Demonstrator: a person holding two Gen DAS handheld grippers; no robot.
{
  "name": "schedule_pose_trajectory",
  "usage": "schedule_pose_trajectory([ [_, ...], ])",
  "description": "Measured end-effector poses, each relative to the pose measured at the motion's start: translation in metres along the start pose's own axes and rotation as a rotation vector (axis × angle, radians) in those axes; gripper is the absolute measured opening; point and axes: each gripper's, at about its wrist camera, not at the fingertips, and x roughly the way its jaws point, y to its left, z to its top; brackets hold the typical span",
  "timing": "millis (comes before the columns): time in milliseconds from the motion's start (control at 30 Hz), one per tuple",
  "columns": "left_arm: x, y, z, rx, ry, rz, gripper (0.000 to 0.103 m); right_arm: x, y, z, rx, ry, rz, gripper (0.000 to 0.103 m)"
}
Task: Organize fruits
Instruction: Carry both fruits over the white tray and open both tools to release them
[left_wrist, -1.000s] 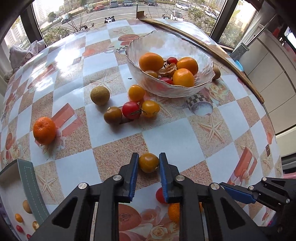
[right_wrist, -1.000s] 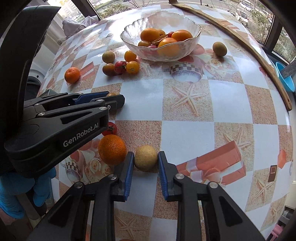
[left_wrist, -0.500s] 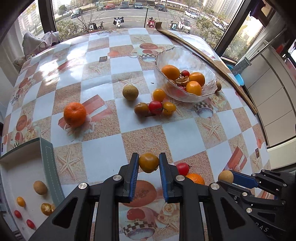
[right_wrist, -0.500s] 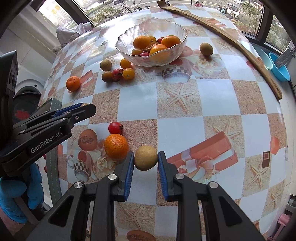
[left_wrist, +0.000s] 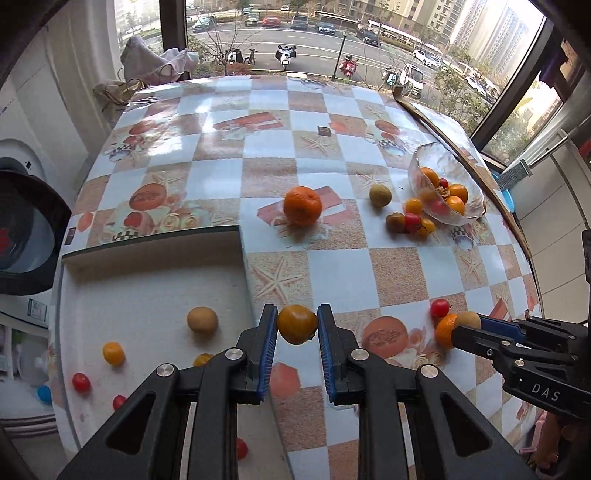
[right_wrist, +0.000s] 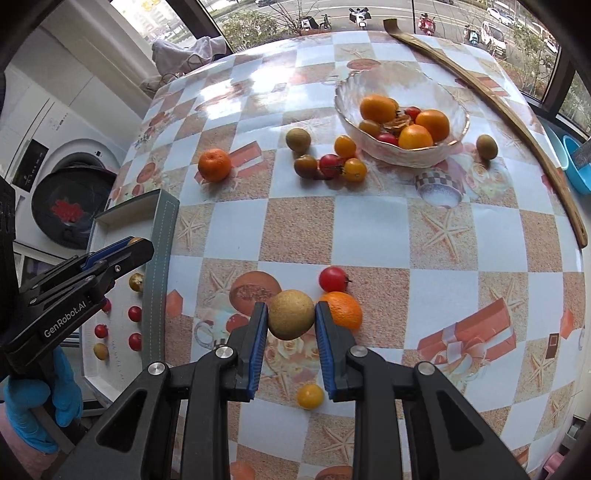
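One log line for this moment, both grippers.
left gripper: shut on orange-yellow tomato | right gripper: shut on round tan fruit

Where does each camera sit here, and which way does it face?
Left wrist: on the left gripper, looking steeply down past a held orange tomato at the white tray and table; the right gripper shows.
Right wrist: on the right gripper, looking down past a held tan fruit; the left gripper and a blue-gloved hand show.
Shared: glass bowl, tray, loose orange.
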Motion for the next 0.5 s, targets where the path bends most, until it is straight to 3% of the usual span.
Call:
schedule_pose_trajectory([
  [267,-0.009,0.072,-0.006,-0.067,-0.019,0.099,0.024,0.020,0.068,0.025,-0.087,0.008,0.060,0.028],
  [500,0.009,0.125,-0.004,-0.095,0.001,0.169,0.024,0.055,0.137,0.049,-0.170,0.034,0.118,0.028],
])
